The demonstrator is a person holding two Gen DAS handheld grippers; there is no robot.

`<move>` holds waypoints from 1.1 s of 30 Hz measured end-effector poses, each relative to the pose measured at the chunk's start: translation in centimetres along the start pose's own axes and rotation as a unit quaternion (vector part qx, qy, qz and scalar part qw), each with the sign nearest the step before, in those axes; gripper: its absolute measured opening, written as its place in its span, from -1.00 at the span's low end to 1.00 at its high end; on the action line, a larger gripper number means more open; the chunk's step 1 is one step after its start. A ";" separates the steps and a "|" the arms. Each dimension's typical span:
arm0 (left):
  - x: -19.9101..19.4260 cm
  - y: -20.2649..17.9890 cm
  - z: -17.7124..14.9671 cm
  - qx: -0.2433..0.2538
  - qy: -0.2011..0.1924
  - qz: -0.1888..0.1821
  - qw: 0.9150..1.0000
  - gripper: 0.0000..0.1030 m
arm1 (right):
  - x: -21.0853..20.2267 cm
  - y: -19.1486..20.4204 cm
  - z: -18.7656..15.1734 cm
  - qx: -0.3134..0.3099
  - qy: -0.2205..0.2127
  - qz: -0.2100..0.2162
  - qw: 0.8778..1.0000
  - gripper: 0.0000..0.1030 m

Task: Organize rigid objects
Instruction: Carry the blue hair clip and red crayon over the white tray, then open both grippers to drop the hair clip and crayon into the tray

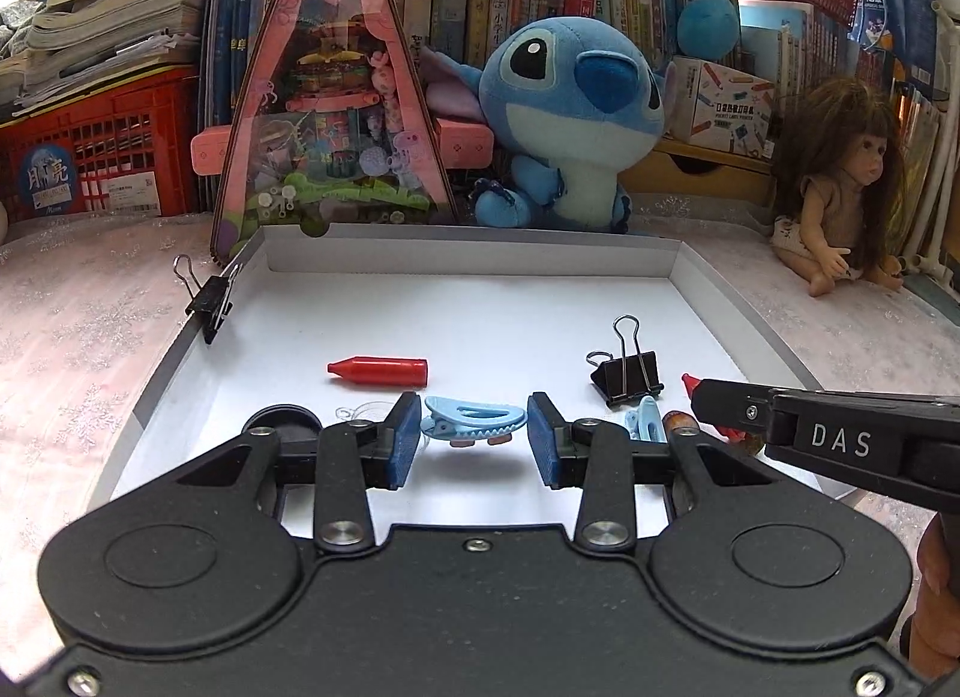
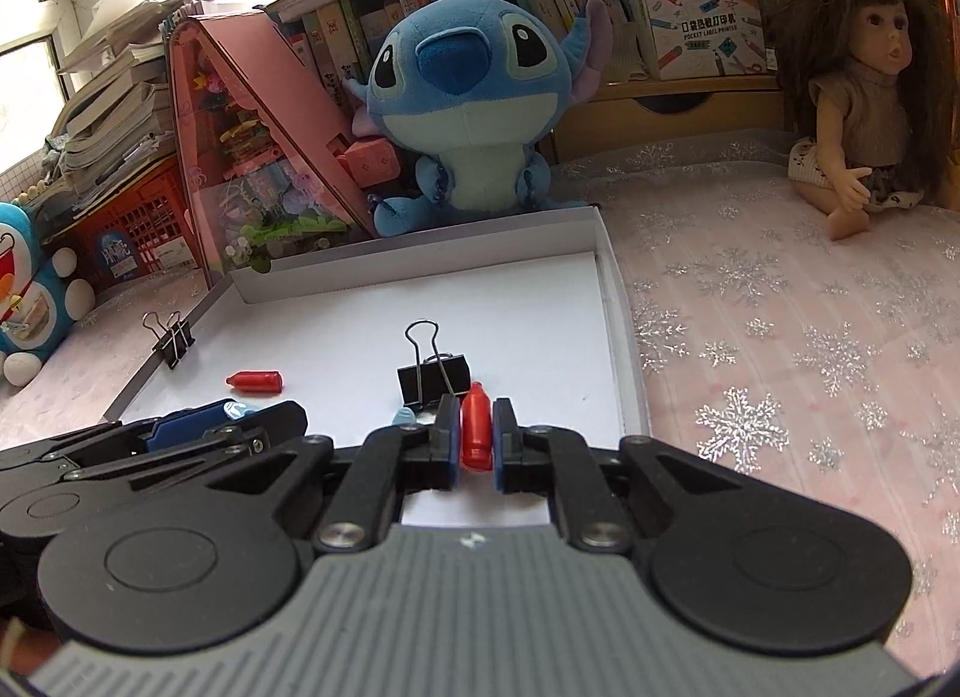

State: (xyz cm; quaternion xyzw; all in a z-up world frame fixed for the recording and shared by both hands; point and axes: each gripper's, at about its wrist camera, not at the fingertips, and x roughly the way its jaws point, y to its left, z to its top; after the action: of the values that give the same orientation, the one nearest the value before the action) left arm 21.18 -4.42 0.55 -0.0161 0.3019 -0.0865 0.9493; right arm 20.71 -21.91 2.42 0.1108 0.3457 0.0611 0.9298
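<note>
A light blue hair clip (image 1: 474, 424) hangs just above the floor of the white tray (image 1: 480, 253), casting a shadow. My left gripper (image 1: 474, 418) is shut on its two ends with the blue pads. My right gripper (image 2: 477, 427) is shut on a red crayon (image 2: 477, 433) that points forward over the tray; in the left wrist view this gripper (image 1: 714, 403) comes in from the right. In the tray lie another red crayon (image 1: 378, 371), a black binder clip (image 1: 627, 376) and a second blue hair clip (image 1: 645, 427). Another binder clip (image 1: 210, 295) grips the tray's left rim.
A blue plush (image 1: 576, 114) and a pink triangular toy house (image 1: 336, 96) stand right behind the tray. A doll (image 2: 858, 96) sits on the snowflake cloth to the right. Red crate (image 1: 96, 150), book stacks and shelves fill the back. A small black round thing (image 1: 282, 418) lies by my left finger.
</note>
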 end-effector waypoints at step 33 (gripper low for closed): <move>-5.6 -0.3 -1.3 0.024 -0.011 -0.021 0.999 0.57 | -5.4 -0.1 -0.7 -0.055 -0.042 0.008 0.998 0.20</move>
State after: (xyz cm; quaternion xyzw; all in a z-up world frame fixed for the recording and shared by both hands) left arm 15.91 -3.71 2.68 -0.0010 0.2886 -0.1137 0.9507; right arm 16.20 -22.95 5.31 0.0645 0.3012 0.0831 0.9477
